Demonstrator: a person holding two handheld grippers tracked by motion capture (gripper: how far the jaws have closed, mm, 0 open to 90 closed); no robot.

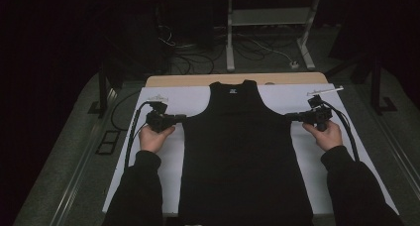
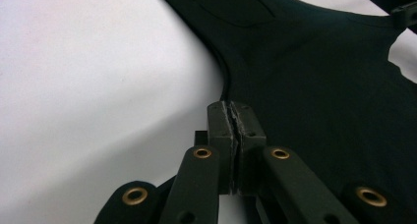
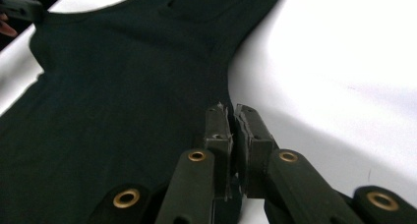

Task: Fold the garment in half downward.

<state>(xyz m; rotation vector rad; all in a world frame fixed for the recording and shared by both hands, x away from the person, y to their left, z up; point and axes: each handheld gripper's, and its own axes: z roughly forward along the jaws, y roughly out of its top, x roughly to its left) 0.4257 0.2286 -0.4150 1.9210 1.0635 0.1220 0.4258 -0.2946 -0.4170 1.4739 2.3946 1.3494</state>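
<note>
**Tank top pinched at both armholes**

A black tank top [image 1: 242, 151] lies flat along the middle of the white-covered worktop [image 1: 317, 171], neck away from the person. The left tongs [image 1: 181, 118] clamp its left armhole edge; the right tongs [image 1: 289, 117] clamp the right.
</note>
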